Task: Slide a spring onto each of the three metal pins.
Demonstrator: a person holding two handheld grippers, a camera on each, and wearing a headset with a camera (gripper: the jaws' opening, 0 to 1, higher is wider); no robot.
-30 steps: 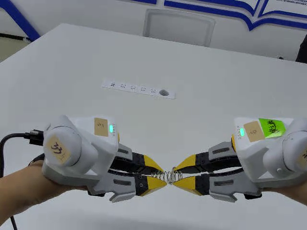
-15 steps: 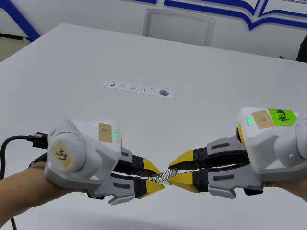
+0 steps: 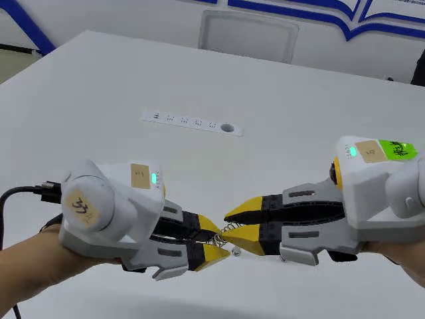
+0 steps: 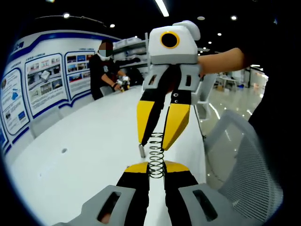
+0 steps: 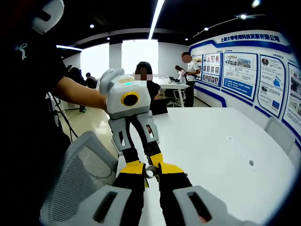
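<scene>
Spring (image 4: 156,157) bridges both grippers: left gripper (image 4: 156,168) pinches its near end, right gripper (image 4: 155,143) closes round the far end. Just beside, one pin (image 4: 141,149) is bare; threading looks barely begun.

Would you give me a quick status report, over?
Left gripper shut on spring. Right gripper at spring's far end, grip unclear. Metal pin beside its tip. No obstruction.

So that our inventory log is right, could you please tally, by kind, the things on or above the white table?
Tools: 2, left tool and right tool
Spring: 1
Small metal piece: 1
Socket strip: 1
Cable: 1
Total: 6
</scene>
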